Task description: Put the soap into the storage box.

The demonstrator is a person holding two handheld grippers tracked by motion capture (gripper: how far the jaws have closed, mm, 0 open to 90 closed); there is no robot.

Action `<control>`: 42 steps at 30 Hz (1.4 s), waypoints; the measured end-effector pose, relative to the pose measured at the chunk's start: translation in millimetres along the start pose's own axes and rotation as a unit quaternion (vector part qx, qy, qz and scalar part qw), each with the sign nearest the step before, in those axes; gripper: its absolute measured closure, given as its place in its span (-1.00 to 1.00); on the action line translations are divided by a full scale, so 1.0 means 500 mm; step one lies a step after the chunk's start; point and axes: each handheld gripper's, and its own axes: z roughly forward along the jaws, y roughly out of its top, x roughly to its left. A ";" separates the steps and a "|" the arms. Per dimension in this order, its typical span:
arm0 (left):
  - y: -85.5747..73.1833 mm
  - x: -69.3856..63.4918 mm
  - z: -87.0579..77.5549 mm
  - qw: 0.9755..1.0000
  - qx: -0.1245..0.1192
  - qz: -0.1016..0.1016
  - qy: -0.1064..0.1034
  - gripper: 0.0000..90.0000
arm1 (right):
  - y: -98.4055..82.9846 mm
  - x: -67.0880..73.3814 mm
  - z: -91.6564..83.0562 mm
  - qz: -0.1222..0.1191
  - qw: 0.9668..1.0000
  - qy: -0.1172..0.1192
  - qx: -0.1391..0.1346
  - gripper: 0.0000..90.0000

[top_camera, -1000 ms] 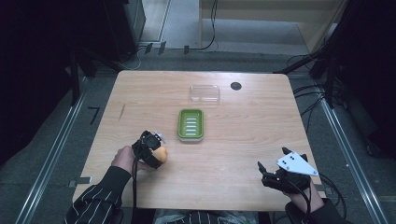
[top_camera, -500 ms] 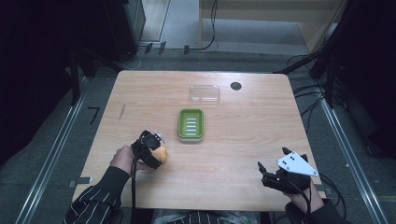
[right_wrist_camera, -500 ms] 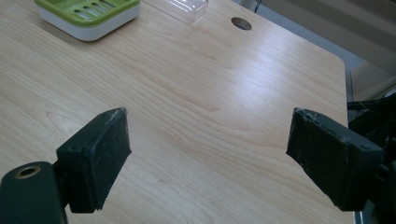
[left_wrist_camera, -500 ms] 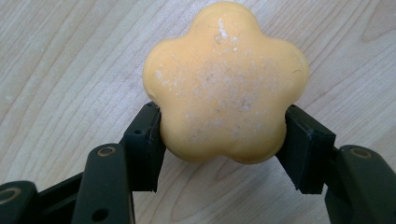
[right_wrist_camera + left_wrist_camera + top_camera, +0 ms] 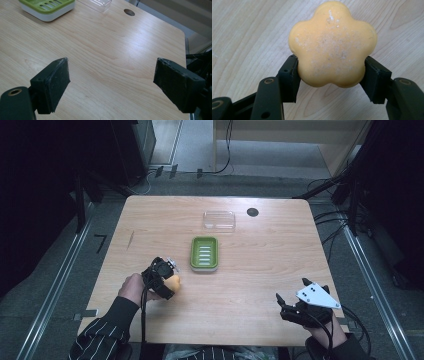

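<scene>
No text, label, brand or number can be read on anything in these pictures. A dark angled mark on the floor (image 5: 101, 241) left of the table may be tape, not a legible sign.

The clear lid (image 5: 96, 4) and green soap dish (image 5: 47, 8) are cut off by the top edge.

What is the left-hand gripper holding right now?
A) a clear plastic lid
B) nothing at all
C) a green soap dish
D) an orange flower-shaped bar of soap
D: in the left gripper view the two black jaws press on either side of the orange flower-shaped soap, while the green soap dish and the clear lid lie apart on the table.
</scene>
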 end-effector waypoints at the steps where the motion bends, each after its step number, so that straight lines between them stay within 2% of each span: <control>1: 0.001 0.000 -0.003 1.000 -0.001 0.000 0.002 -0.12 | 0.000 0.000 0.000 0.000 1.000 0.000 0.000 -0.69; 16: 0.025 0.012 -0.029 1.000 -0.011 0.009 0.004 -0.12 | 0.000 0.000 0.001 0.000 1.000 -0.001 0.001 -0.69; 23: 0.039 0.026 -0.050 1.000 -0.025 0.006 0.004 -0.12 | 0.000 0.000 0.001 0.000 1.000 0.000 0.001 -0.70; 29: 0.060 0.028 -0.045 1.000 -0.023 0.009 0.001 -0.12 | 0.000 0.000 0.000 -0.001 1.000 0.000 0.001 -0.70; 35: 0.079 0.031 -0.040 1.000 -0.015 0.020 0.000 -0.12 | 0.000 0.000 0.001 -0.001 1.000 0.000 0.001 -0.69; 42: 0.097 0.036 -0.047 1.000 -0.020 0.023 -0.002 -0.12 | -0.001 -0.001 0.001 0.001 1.000 0.000 0.000 -0.70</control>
